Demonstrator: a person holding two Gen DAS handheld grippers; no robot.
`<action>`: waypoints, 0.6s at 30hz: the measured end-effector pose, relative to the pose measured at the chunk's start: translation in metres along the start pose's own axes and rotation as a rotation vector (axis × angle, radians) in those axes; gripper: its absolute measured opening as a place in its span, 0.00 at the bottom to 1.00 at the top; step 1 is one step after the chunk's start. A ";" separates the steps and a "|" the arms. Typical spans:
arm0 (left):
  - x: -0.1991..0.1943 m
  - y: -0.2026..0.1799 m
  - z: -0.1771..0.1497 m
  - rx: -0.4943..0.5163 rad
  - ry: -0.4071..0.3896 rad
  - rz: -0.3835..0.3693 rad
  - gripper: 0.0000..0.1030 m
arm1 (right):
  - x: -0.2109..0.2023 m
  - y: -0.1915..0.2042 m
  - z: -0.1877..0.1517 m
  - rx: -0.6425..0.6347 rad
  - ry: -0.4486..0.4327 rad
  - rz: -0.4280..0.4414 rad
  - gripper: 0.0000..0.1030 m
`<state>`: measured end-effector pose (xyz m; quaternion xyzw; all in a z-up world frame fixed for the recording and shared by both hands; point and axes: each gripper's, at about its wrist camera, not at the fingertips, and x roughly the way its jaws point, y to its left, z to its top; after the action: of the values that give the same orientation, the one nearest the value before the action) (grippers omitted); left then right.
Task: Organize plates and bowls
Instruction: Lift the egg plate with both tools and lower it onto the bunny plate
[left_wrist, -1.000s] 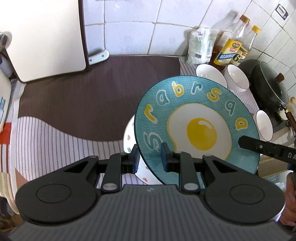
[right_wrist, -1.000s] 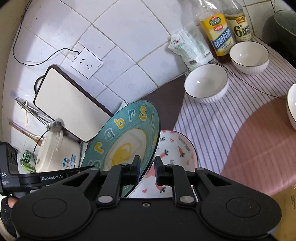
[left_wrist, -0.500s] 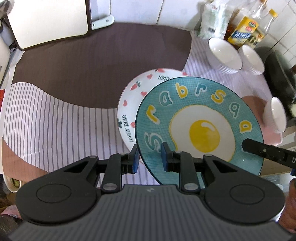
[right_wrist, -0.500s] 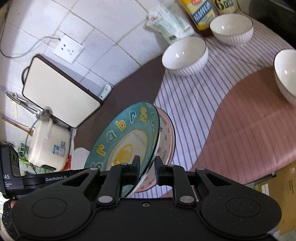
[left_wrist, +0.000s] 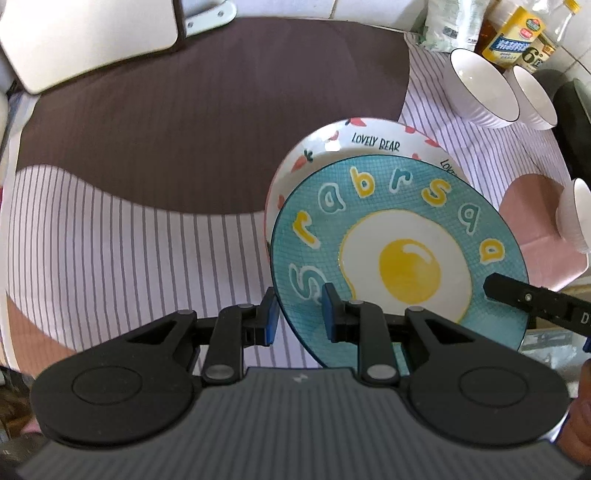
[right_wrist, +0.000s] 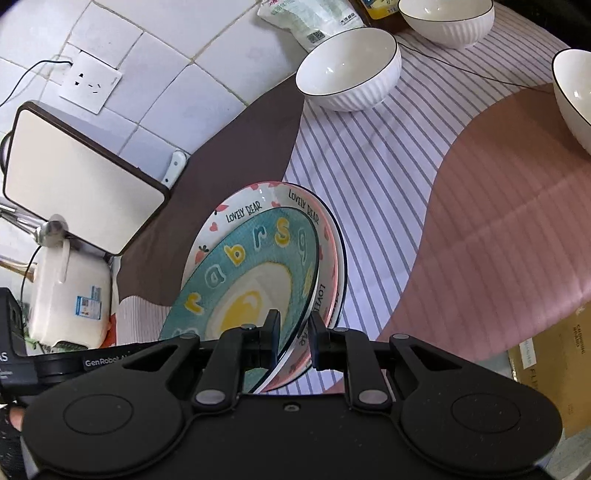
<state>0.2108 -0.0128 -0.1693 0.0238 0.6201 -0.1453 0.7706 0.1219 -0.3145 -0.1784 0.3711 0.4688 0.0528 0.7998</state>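
Slippage is the main worry here. The left gripper (left_wrist: 298, 314) has its fingers (left_wrist: 330, 314) pinching the near rim of the blue plate (left_wrist: 399, 254), and the right gripper (right_wrist: 293, 332) pinches the rim on the opposite side, so the plate hangs tilted between two narrow grips on a glazed edge. If either grip loosens early, I judge the plate would swing on the other and knock the white plate (left_wrist: 369, 138) lying just beneath it. The two rims look close or touching on the right wrist view; I cannot tell which. A hard or off-centre landing could chip either rim or leave the stack crooked, and the right fingers could get trapped between the two plates.

The white plate, printed with small hearts and lettering, rests on a striped cloth (left_wrist: 129, 236) with brown and pink patches that covers the worktop. Farther off stand three white bowls: one (right_wrist: 349, 70) near the wall, a second (right_wrist: 447, 18) behind it, a third (right_wrist: 574, 96) at the right edge, all well apart from the plates. Beyond them are oil bottles (left_wrist: 513, 40) and a plastic bag (left_wrist: 454, 22) against a white tiled wall (right_wrist: 177, 85). To the left lean a cutting board (right_wrist: 74, 177) and a pale appliance (right_wrist: 70, 295); a socket (right_wrist: 90, 81) sits above.
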 end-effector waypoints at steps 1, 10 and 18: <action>0.001 0.001 0.002 0.003 0.005 -0.003 0.22 | 0.002 0.002 0.000 -0.006 -0.006 -0.009 0.20; 0.010 -0.006 0.004 0.094 0.028 0.046 0.21 | 0.015 0.035 -0.006 -0.173 -0.040 -0.198 0.20; 0.018 -0.005 -0.002 0.109 0.020 0.044 0.21 | 0.024 0.057 -0.014 -0.316 -0.072 -0.346 0.28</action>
<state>0.2110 -0.0206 -0.1859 0.0810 0.6183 -0.1616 0.7649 0.1389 -0.2552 -0.1630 0.1572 0.4822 -0.0255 0.8615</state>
